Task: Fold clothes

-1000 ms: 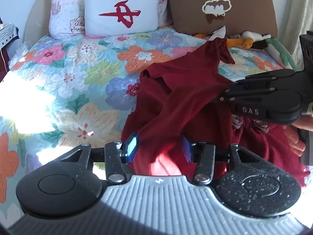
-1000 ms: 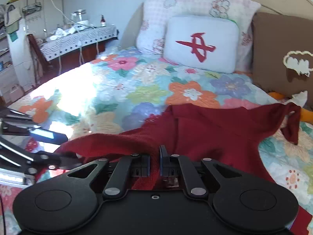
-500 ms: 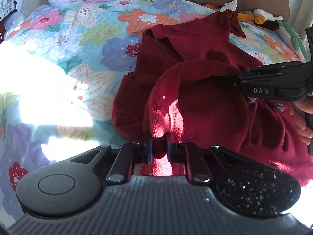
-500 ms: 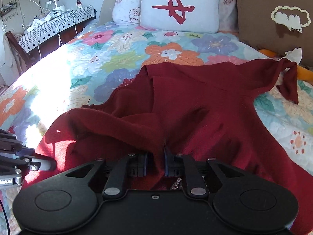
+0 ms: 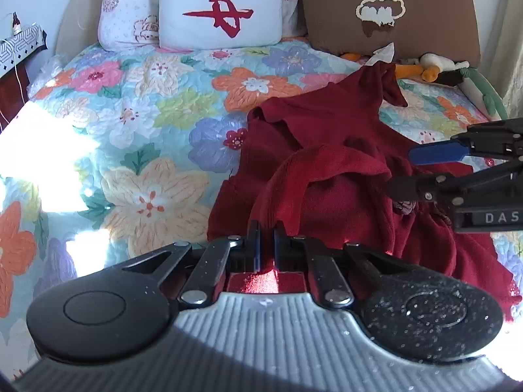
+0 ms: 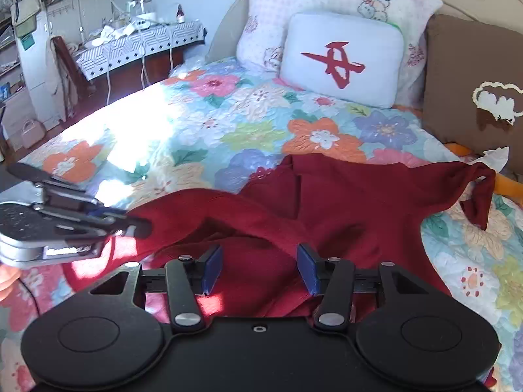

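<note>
We see a dark red knit sweater (image 5: pixel 343 150) lying crumpled on the right half of a bed, spread over a floral quilt (image 5: pixel 157 121). One sleeve reaches away toward the head of the bed, its cuff drooping near an orange and white plush toy (image 5: pixel 428 67). A thick fold at the near edge of the sweater rises into the left gripper (image 5: pixel 267 241), whose jaws are closed tight on that fold, the red knit pinched between the blue pads. From the right wrist view we see the same fold drawn out toward the left gripper (image 6: pixel 130 225) at the left of the picture.

The right gripper (image 6: pixel 260 269) hangs just above the sweater's near part. Its jaws are opening, the blue pads (image 6: pixel 212 269) standing apart with red cloth lying below and between them, and neither pad presses on it. In the left wrist view the right gripper (image 5: pixel 405 170) comes in from the right edge, one blue pad above the cloth.

Beyond the sweater, at the headboard, we see a white cushion with a red character (image 5: pixel 222 16), a pink floral pillow (image 5: pixel 127 16) behind it, and a brown cushion (image 5: pixel 385 16). Strong sunlight falls across the quilt's left side. A side table with a patterned cloth (image 6: pixel 137 49) stands left of the bed.
</note>
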Demonstrator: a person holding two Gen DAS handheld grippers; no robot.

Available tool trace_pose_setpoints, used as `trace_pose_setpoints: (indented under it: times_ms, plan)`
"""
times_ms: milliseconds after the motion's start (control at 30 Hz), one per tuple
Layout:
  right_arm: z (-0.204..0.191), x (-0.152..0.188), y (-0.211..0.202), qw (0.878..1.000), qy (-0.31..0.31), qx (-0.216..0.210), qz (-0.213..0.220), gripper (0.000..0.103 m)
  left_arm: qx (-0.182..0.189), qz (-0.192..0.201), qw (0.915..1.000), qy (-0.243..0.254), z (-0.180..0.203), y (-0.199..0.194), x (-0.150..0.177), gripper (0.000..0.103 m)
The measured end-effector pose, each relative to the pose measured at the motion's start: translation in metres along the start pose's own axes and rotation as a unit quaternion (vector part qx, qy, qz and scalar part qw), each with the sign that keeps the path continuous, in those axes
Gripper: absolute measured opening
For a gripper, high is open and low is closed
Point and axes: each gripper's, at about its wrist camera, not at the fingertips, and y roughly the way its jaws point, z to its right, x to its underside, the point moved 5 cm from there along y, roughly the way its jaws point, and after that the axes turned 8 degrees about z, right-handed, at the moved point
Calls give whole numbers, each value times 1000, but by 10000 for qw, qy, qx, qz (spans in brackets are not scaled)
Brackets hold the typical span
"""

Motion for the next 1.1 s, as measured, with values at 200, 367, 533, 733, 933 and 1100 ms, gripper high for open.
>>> trace_pose_setpoints:
  times_ms: [200, 367, 533, 733, 933, 1100]
  plan:
    - [-20, -6, -18, 9946, -715, -82, -744, 60, 173, 142, 9997, -83, 5, -5, -9, 7]
    - [-18, -3, -8, 9901, -1008, -52, -972, 60, 280, 189, 9994, 22, 19, -3, -20, 7]
    - [2, -10, 5, 9939, -1040, 37, -364, 60, 337, 260, 9989, 211, 38, 9, -40, 7]
    - [34, -3, 13, 9947, -979, 19, 324, 63, 651, 247, 9976, 39, 49, 36, -66, 7]
    - [55, 8, 26, 9933, -1045, 45, 495, 64, 967, 112, 9951, 168, 73, 73, -93, 7]
    - [75, 13, 42, 9963, -685, 37, 509, 64, 1039, 41, 9939, 360, 88, 103, -106, 7]
